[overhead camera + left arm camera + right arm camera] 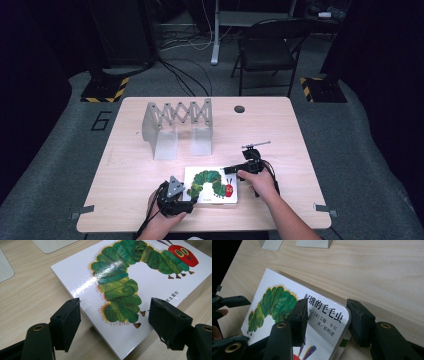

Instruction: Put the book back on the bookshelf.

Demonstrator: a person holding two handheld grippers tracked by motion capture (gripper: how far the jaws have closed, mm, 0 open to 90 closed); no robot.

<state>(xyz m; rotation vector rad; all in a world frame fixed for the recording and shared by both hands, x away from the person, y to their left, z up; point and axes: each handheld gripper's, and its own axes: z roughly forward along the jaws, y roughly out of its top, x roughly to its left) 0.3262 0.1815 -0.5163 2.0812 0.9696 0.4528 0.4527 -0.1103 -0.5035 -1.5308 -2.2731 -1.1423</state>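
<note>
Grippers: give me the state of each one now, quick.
Left gripper: open, jaws either side of the book's corner, not pressing on it.
Right gripper: jaws astride the book's far corner, grip cannot be told.

A pale wooden tabletop (130, 165) carries a book (212, 186) at the middle of its near edge and a grey folding rack (177, 127) toward its far-left corner.
</note>
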